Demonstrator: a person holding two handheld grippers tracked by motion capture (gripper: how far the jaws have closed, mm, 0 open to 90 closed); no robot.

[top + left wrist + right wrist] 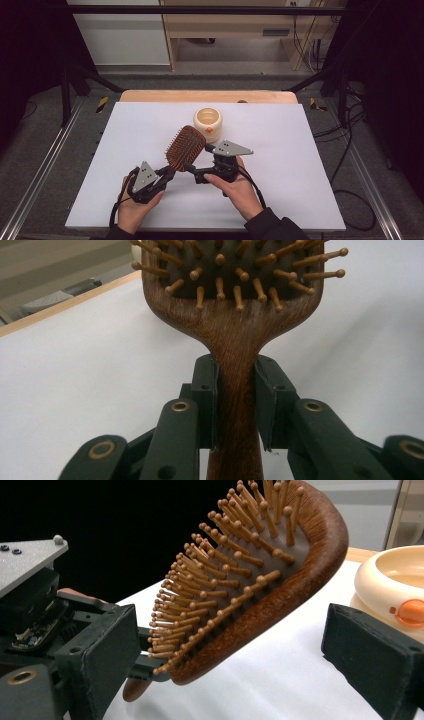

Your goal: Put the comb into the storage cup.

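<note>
High view: wooden paddle hairbrush point(185, 148) raised over the white counter point(280, 150), near a cream jar point(208, 124); left claw point(162, 174) at its handle, right claw point(192, 169) beside its head.

Left gripper view: jaws clamped on the handle.

Right gripper view: jaws spread wide, straddling the bristled head without touching.

Step judged: handover; next, close the right claw. No writing legible.

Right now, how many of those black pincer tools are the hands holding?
2. The left gripper sits near the table's front edge, clamped on the hairbrush handle. The right gripper is beside it, jaws open around the brush head. None seem hidden.
</note>
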